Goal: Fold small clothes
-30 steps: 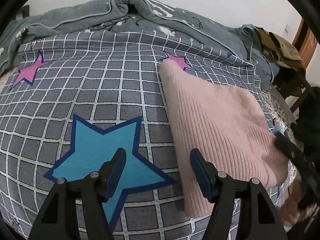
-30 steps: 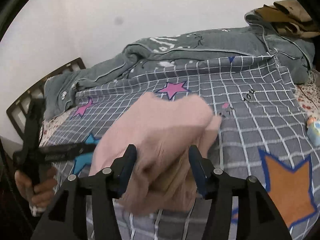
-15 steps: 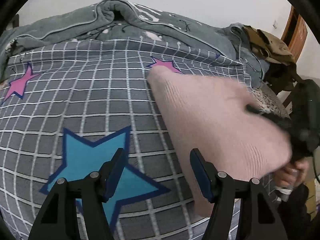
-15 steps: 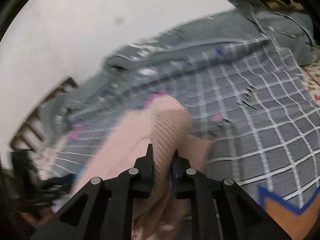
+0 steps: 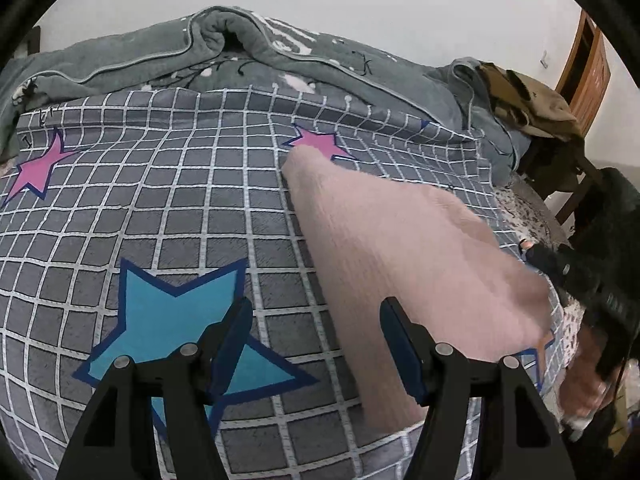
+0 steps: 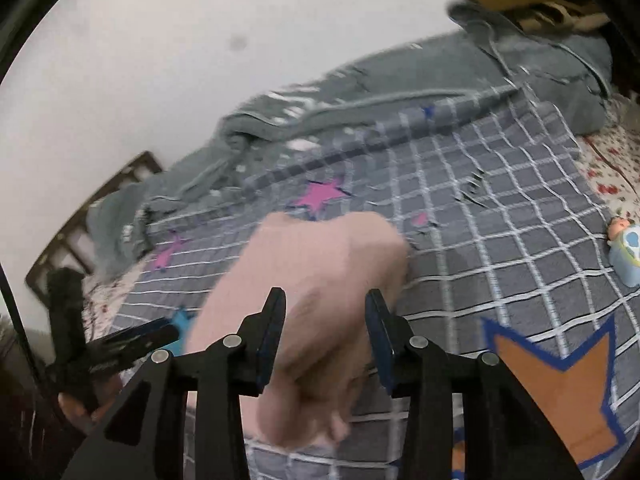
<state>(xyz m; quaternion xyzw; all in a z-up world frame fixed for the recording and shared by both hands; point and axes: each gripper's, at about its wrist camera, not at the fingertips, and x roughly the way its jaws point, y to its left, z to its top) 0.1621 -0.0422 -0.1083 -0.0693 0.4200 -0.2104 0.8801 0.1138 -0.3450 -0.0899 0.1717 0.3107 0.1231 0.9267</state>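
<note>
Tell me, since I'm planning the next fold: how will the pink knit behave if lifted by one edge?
The pink knit probably droops: it already lies bunched at the right claw. Its ribbed weave looks grippy, likely not slippery.

Open checked bedspread [image 5: 200, 208] left; rumpled grey blanket [image 5: 248, 52] along far edge.

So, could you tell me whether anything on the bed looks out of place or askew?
The pink knit garment lies bunched and slanted across the checked cover, not flat. A small doll sits at the cover's edge, unrelated to folding. The grey blanket is rumpled along the wall side.
</note>
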